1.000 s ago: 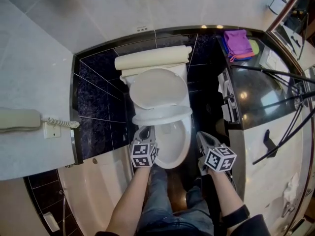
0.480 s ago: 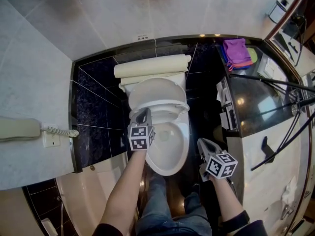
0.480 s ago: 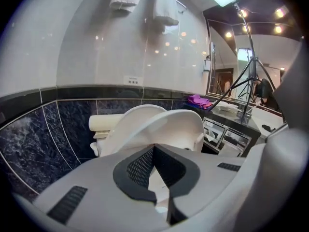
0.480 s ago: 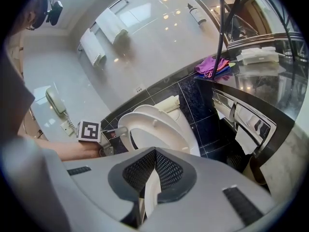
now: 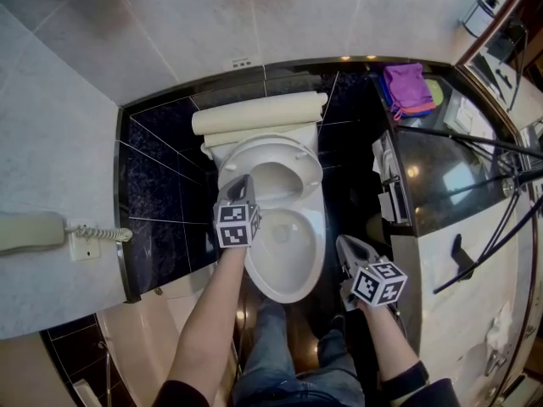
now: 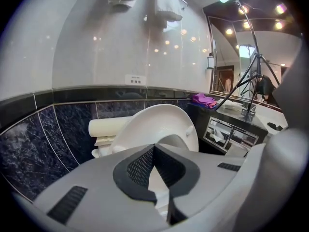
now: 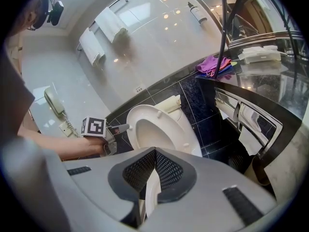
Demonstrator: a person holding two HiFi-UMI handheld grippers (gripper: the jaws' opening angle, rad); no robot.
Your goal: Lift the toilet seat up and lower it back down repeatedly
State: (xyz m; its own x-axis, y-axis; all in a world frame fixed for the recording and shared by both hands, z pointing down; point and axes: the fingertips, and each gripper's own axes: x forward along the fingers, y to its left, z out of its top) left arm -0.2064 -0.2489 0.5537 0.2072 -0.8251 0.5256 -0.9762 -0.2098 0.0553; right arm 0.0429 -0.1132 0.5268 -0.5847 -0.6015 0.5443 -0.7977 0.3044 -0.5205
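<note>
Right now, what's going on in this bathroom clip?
A person stands over a toilet with a tool in each hand. The left hand-held gripper, jaws shut, has its tip at the left edge of the toilet seat, which stands raised, nearly upright, leaning back toward the tank. The bowl is uncovered. The right hand-held gripper, also shut and empty, hangs to the right of the bowl, touching nothing.

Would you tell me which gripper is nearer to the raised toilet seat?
Left. The left gripper has its tips at the toilet seat's left edge; the right gripper sits off the bowl's right side, apart from the seat.
</note>
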